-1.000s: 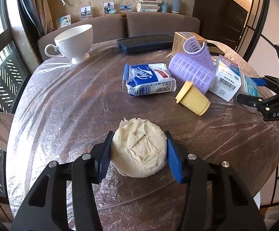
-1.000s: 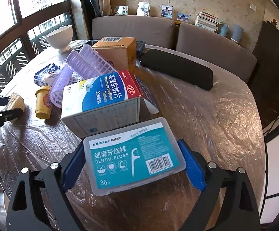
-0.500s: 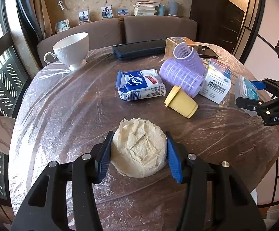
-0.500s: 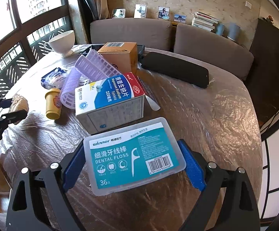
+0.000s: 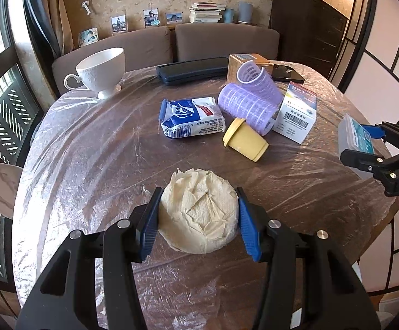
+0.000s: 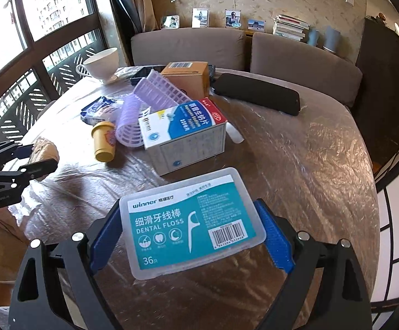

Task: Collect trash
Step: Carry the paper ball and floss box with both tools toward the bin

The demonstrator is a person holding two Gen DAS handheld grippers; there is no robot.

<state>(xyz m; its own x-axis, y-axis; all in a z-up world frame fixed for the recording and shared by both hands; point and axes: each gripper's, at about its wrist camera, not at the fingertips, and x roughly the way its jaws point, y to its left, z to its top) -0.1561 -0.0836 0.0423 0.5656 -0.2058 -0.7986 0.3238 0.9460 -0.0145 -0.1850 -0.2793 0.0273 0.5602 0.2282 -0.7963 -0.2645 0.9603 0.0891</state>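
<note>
My left gripper [image 5: 198,213] is shut on a crumpled cream paper wad [image 5: 198,209], held above the plastic-covered round table [image 5: 89,151]. My right gripper [image 6: 191,222] is shut on a clear dental floss box [image 6: 191,222] with a teal label, held above the table's near right side. The floss box also shows in the left wrist view [image 5: 355,140], at the right edge. The left gripper and the wad [image 6: 44,148] show at the left edge of the right wrist view.
On the table lie a blue tissue pack [image 5: 191,117], purple hair rollers [image 5: 247,107], a yellow cup on its side [image 5: 245,143], a white medicine box [image 5: 295,115], a brown carton [image 6: 185,78], a black case [image 5: 192,70], a dark phone [image 5: 286,73] and a white teacup [image 5: 100,71].
Both grippers have drawn back and risen from the table with their loads. The items on the table look farther away. Neither grip has changed.
</note>
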